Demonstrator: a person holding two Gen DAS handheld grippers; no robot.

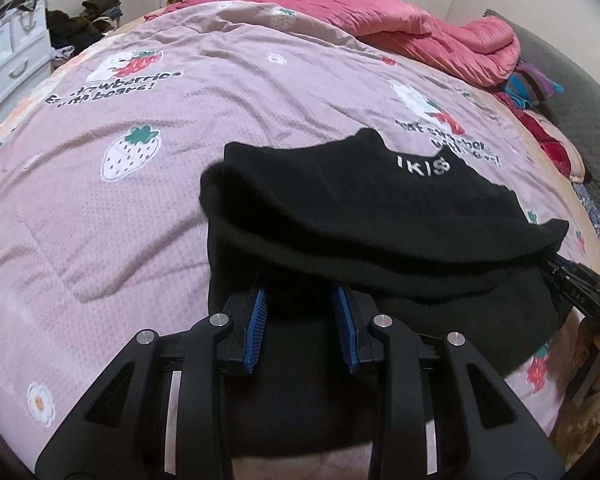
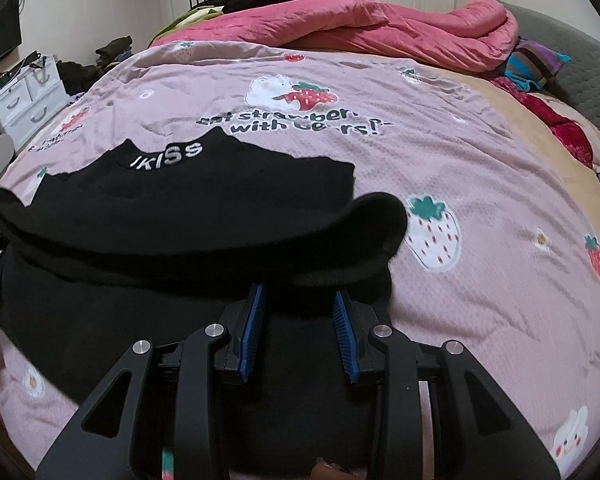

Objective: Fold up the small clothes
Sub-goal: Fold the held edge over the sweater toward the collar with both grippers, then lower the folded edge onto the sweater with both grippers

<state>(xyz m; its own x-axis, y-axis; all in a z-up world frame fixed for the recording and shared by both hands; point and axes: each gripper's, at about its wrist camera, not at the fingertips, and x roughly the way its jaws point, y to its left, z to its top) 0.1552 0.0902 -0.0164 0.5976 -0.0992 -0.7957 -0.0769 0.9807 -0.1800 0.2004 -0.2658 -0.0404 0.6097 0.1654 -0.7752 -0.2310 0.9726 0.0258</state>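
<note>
A small black garment (image 1: 360, 216) with white lettering near its far edge lies on the pink strawberry-print bedspread (image 1: 140, 208). A thick fold of it is rolled back over its near part. My left gripper (image 1: 300, 292) is open, its blue pads (image 1: 256, 316) apart over the near black cloth, fingertips hidden under the fold's left end. My right gripper (image 2: 300, 292) is open the same way at the fold's right end on the garment (image 2: 204, 216); it also shows at the right edge of the left wrist view (image 1: 576, 284).
A pink duvet (image 2: 360, 24) is bunched at the far side of the bed (image 2: 500, 184). Striped and red cloths (image 2: 536, 64) lie by the grey headboard on the right. White drawers (image 1: 8, 56) and dark clothes piles stand at the far left.
</note>
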